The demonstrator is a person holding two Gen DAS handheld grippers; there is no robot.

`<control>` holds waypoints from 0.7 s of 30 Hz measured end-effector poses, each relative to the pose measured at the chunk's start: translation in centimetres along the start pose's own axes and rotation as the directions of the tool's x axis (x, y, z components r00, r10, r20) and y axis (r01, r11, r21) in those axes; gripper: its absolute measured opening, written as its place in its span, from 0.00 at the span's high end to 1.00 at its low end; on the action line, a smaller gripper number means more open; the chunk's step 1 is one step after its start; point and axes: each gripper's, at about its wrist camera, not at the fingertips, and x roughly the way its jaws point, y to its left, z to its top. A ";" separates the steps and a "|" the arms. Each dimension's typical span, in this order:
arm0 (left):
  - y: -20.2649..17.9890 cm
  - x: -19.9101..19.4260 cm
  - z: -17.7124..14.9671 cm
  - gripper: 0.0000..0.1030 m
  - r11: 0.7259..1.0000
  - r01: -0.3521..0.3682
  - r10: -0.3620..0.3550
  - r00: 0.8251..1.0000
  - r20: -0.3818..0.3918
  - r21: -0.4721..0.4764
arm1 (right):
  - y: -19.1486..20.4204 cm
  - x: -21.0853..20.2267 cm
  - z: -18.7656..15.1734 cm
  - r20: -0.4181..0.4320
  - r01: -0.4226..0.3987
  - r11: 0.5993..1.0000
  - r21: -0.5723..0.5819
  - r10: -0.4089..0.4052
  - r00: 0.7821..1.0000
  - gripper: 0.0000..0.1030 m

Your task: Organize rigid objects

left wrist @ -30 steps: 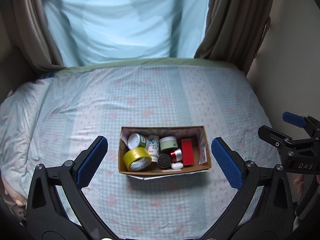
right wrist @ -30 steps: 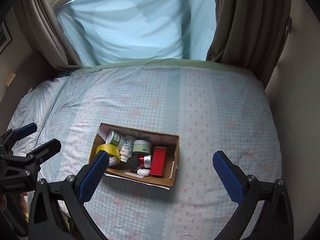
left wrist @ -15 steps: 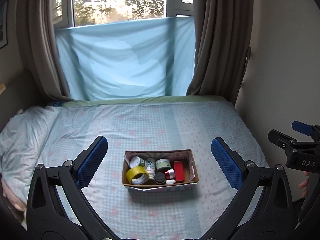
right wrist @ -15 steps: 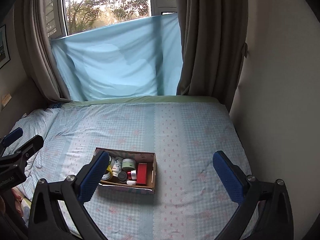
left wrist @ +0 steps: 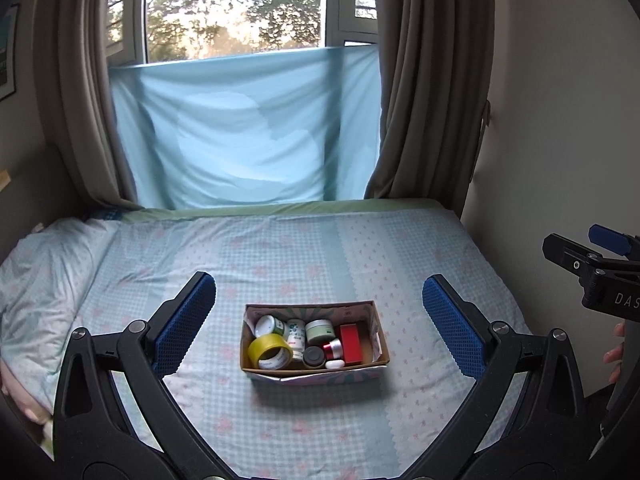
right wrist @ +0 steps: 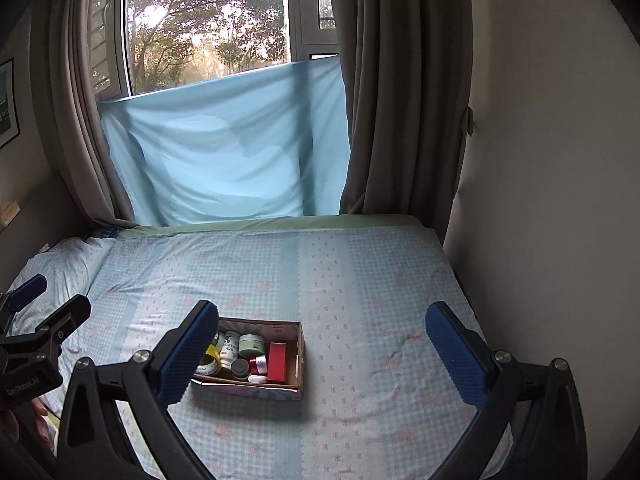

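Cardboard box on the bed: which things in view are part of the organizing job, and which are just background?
Job items:
- cardboard box
- yellow tape roll
- white bottle
- green-lidded jar
- red box
- black-capped jar
- left gripper, open
- right gripper, open

Background:
- bed
- pillow
- blue sheet
- curtains
- window

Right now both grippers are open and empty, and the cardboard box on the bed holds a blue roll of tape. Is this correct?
Only the colour is wrong. The roll of tape in the cardboard box is yellow, as the left wrist view shows. Left gripper and right gripper are open and empty.
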 end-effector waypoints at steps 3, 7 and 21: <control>0.0 0.1 0.1 0.00 1.000 0.000 0.000 1.000 0.002 -0.004 | 0.1 0.1 0.0 0.005 -0.002 1.000 -0.003 0.002 1.000 0.00; -0.1 0.1 0.2 0.00 1.000 -0.003 0.003 1.000 0.001 -0.002 | 0.0 0.1 0.1 0.005 -0.004 1.000 -0.002 0.004 1.000 0.00; 1.0 0.0 0.1 0.00 0.999 -0.012 0.013 1.000 0.004 -0.044 | 0.0 0.0 0.3 0.016 -0.005 1.000 -0.012 0.005 1.000 0.00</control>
